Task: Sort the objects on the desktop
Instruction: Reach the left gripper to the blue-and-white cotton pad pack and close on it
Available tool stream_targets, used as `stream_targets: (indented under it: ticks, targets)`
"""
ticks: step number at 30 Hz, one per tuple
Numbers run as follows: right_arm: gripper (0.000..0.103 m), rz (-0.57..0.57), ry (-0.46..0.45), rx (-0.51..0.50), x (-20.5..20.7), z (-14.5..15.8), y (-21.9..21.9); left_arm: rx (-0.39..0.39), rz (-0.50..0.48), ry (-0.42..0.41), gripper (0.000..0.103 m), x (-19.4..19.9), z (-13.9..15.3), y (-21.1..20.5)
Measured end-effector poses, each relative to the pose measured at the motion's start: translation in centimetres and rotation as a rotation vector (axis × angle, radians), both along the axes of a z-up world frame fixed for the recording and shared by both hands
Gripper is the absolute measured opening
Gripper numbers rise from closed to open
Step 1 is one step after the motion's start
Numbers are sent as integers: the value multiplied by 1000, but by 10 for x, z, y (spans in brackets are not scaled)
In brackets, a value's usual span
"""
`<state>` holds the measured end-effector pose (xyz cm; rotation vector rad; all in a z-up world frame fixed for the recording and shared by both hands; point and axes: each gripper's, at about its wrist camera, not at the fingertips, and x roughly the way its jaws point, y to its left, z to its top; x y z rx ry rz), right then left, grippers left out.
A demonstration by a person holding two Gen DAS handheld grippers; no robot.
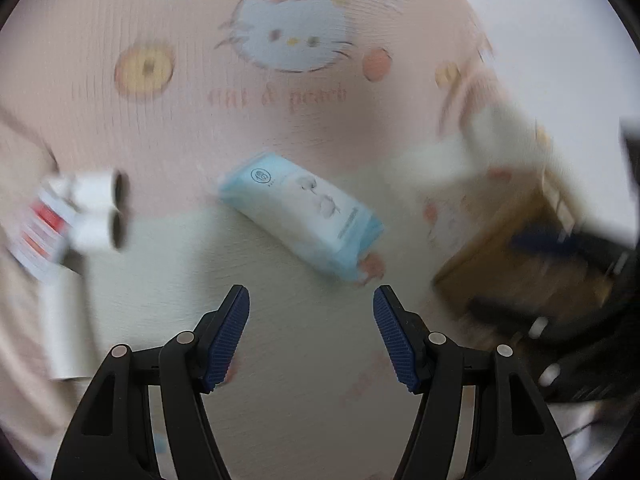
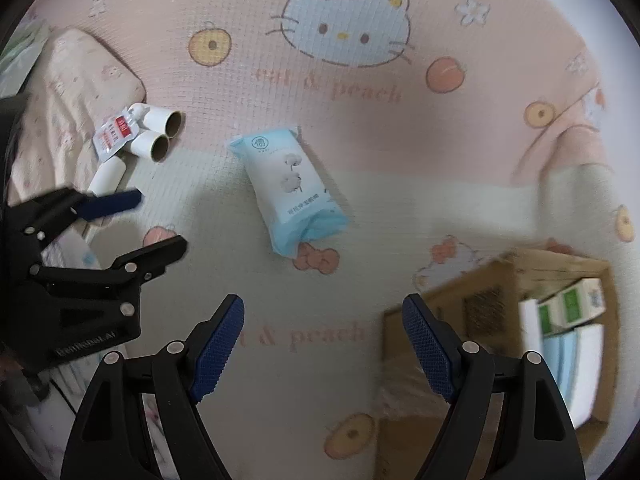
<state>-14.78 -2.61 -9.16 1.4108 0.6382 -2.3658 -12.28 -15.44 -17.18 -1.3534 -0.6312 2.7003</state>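
Printed mat [image 2: 440, 8] covers whole surface. Cardboard box [image 2: 452, 304] right of tissue pack, packs already inside. Tissue pack [image 2: 294, 196] mid-mat, lying flat, diagonal; judged light, soft, slick film wrap, so pinch across narrow width, mid-body. White tubes [image 2: 160, 132] well left of pack. Right gripper [image 2: 322, 344] and left gripper [image 1: 311, 334]: claws wide apart, empty.

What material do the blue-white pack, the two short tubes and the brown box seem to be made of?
Blue-white pack: probably soft plastic film, slightly glossy, with crimped ends. Two short tubes: likely cardboard under white wrap, since the open ends look brown and matte. Brown box: matte cardboard, it seems.
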Motion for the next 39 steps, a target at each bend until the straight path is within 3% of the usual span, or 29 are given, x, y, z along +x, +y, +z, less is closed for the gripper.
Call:
stream_targets:
  ticks: [3, 7, 9, 10, 12, 15, 17, 19, 24, 26, 28, 36, 39]
  targets:
    - [80, -18, -49, -32, -20, -13, -4, 153, 109, -5, 68, -19, -20, -34]
    - [80, -66, -71, -44, -45, -32, -7, 283, 207, -60, 68, -44, -49, -69]
    - [80, -81, -69, -18, -53, -43, -10, 340, 239, -43, 68, -52, -56, -84]
    - [80, -82, -71, -3, -58, -50, -13, 331, 259, -28, 68, -57, -57, -90]
    - [80, -84, -75, 3, -65, -60, -15, 241, 286, 2, 68, -70, -53, -98]
    - [80, -92, -95, 3, -74, -75, -20, 155, 250, 90, 68, -92, -40, -99]
    - [80, -87, -102, -9, -76, -82, -24, 155, 180, 126, 68, -106, -39, -94]
    - [80, -79, -107, -18, -78, -88, -27, 138, 150, 109, 66, -115, -42, -87]
    - [80, -17, -106, -82, -81, -102, -36, 166, 158, 72, 37, -117, -53, -90]
    - [80, 21, -98, -102, -81, -110, -40, 195, 166, 76, 21, -115, -55, -91]
    - [80, 42, -83, -113, -81, -114, -43, 207, 157, 69, 14, -115, -57, -90]
    - [80, 98, -37, -148, -77, -117, -47, 202, 30, 16, 14, -119, -63, -60]
    - [80, 102, -21, -98, -78, -121, -51, 204, -2, -2, 14, -117, -65, -47]
